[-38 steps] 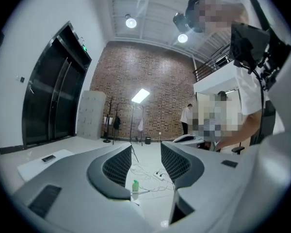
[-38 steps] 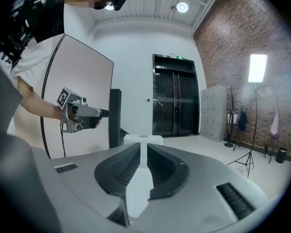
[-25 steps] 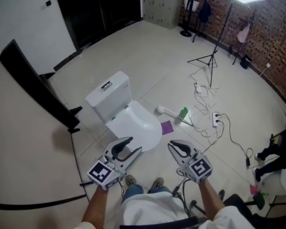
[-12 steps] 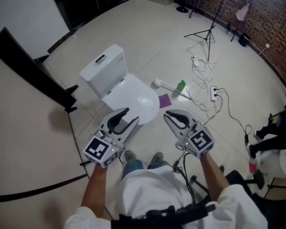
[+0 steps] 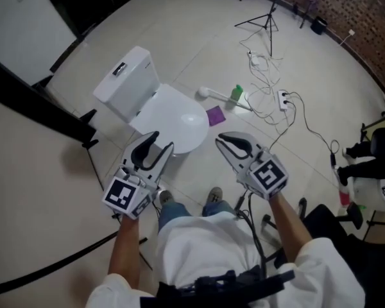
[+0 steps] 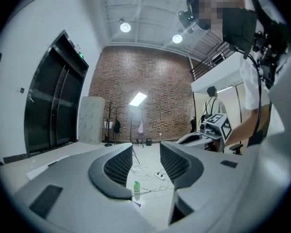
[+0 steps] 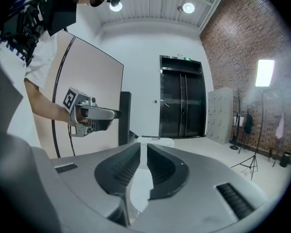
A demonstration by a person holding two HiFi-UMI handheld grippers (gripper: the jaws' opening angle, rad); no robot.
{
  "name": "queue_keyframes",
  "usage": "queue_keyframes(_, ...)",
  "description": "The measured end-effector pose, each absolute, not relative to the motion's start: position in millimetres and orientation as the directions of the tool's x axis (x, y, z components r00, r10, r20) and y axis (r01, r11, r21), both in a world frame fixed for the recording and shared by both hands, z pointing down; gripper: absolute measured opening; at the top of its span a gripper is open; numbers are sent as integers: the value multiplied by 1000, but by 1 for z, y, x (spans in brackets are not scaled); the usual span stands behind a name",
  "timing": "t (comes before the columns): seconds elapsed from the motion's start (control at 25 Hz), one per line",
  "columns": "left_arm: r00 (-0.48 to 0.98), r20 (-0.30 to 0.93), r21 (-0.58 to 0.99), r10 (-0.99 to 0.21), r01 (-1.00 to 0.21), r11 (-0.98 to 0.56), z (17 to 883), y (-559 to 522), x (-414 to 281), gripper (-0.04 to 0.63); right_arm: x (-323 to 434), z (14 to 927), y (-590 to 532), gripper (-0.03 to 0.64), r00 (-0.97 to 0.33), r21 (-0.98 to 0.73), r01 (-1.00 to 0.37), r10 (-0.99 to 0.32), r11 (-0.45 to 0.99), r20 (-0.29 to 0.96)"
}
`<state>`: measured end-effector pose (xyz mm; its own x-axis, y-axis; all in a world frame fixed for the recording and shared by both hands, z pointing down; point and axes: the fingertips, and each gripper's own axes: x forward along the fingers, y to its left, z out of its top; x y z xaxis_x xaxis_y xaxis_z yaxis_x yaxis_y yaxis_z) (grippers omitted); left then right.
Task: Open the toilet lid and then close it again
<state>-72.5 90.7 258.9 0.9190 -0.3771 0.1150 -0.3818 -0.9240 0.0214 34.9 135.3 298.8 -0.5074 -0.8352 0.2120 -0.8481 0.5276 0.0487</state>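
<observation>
— Where's the lid?
— The lid (image 5: pixel 173 119) lies shut, just in front of the tank (image 5: pixel 124 82). I judge it stiff, slick and light; I'd lift at the rim farthest from the tank
— Claws?
— My left gripper (image 5: pixel 159 144) is wide, just narrowed slightly, empty; my right gripper (image 5: pixel 223 139) is nearly closed, empty

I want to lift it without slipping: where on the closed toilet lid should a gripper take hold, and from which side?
Probably the rounded front edge of the toilet lid, coming from the person's side. The lid lies flat and its far end meets the tank, where it likely hinges.
</observation>
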Motion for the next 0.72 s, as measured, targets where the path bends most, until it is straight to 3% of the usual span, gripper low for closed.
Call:
queue_keyframes(0.36, 954, 133, -105, -268, -255, -961, 292, 33, -134, 172, -17, 338, 102, 34, -346, -33, -935, -891, 352, 294)
queue_keyframes(0.56, 951, 249, -140, -186, -155, -978, 332, -9, -195, 172, -57, 375, 72, 34, -170, -122, -984, -914, 134, 367)
queue_keyframes(0.72, 943, 290, -147, -164, -125, -981, 364, -40, -221, 172, -75, 416, 54, 34, -104, -158, -987, -902, 40, 419)
